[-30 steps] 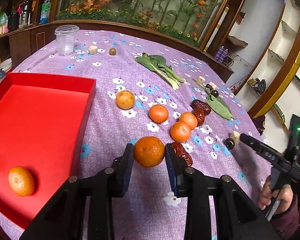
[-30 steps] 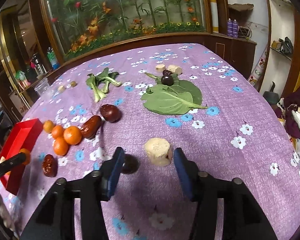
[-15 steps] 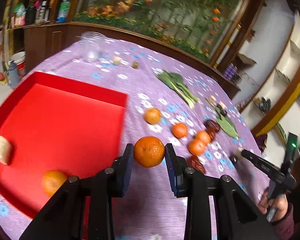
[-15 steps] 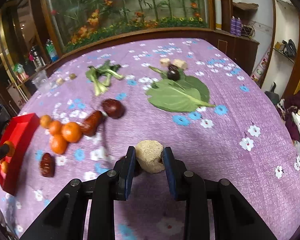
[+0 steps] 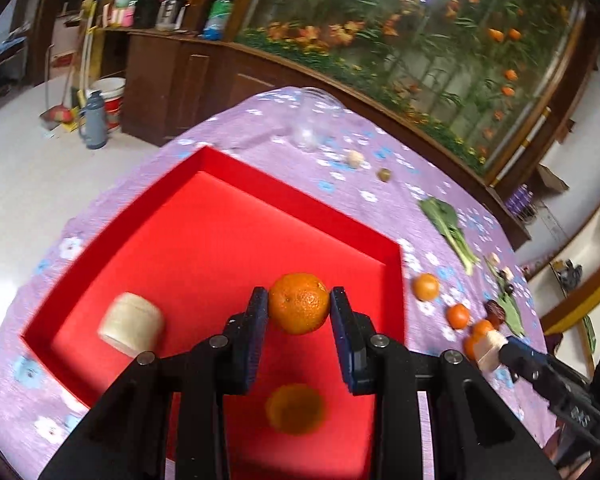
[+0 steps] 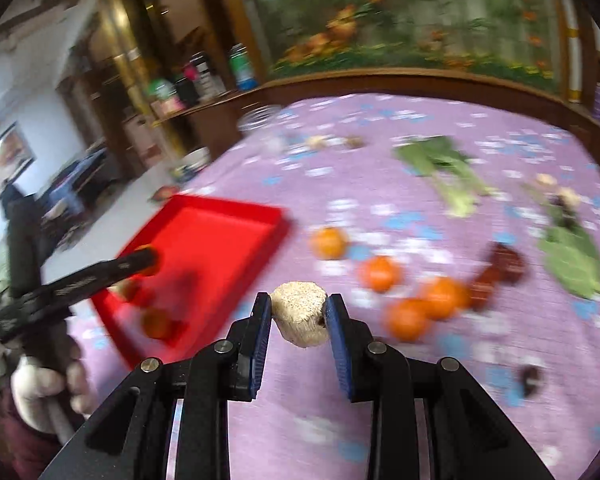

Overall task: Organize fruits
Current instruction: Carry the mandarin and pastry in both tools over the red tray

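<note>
Left wrist view: the left gripper (image 5: pixel 299 305) has its jaws clamped on an orange (image 5: pixel 299 303), held above the floor of the red tray (image 5: pixel 300 208). Below the jaws, a second orange (image 5: pixel 295 409) lies blurred on the tray floor; to the left of the jaws lies a pale cylindrical piece (image 5: pixel 132 324). Right of the jaws, beyond the tray wall, loose oranges (image 5: pixel 425 287) sit on the purple floral tablecloth (image 5: pixel 452 384).

Right wrist view: the right gripper (image 6: pixel 299 314) has its jaws clamped on a pale rough block (image 6: pixel 299 314), held over the tablecloth, outside the tray and to its right. Only this view shows the tray's outer right wall (image 6: pixel 172 340) and the dark red dates (image 6: pixel 500 268) clearly, to the right of the jaws. Only the left wrist view shows the whole tray floor. Motion blur softens much of the right wrist view.
</note>
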`<act>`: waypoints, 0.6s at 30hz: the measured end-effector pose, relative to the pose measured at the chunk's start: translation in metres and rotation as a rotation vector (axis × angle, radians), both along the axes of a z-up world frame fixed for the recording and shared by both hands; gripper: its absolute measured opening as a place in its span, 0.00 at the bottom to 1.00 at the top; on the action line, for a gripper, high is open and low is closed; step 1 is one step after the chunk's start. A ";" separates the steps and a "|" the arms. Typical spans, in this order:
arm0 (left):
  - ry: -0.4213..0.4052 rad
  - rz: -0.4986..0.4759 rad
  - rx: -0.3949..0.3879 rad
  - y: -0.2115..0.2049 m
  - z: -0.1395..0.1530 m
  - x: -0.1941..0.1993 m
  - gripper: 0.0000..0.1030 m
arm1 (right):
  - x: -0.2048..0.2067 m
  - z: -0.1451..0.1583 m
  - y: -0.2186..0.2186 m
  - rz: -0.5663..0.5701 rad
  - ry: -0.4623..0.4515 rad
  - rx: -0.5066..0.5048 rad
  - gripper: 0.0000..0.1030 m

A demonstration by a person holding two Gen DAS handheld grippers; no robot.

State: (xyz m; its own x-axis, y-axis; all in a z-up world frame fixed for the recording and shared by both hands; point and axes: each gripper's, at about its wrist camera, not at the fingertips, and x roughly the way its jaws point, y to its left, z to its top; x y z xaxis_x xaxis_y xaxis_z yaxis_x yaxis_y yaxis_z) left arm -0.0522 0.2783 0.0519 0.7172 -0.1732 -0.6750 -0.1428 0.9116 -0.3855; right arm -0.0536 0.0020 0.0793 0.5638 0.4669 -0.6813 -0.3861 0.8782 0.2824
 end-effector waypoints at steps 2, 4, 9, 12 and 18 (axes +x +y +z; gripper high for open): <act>0.020 0.022 -0.012 0.012 -0.005 0.003 0.30 | 0.004 -0.003 0.030 0.059 0.022 0.014 0.31; 0.040 0.040 -0.022 0.024 -0.012 0.004 0.30 | 0.007 -0.007 0.054 0.102 0.032 0.006 0.31; 0.059 0.068 -0.065 0.046 -0.022 0.007 0.30 | 0.016 -0.024 0.097 0.159 0.079 -0.019 0.31; 0.052 0.063 -0.076 0.051 -0.022 0.009 0.30 | 0.021 -0.033 0.114 0.174 0.096 -0.041 0.31; 0.032 0.074 -0.107 0.054 -0.020 0.007 0.54 | 0.029 -0.044 0.135 0.180 0.096 -0.083 0.32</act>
State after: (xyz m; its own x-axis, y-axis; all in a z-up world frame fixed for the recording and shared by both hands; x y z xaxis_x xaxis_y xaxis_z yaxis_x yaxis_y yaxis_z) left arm -0.0449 0.3323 0.0320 0.7091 -0.1929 -0.6782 -0.2221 0.8518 -0.4745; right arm -0.0245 0.1372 0.0354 0.4066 0.4944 -0.7682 -0.5136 0.8191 0.2554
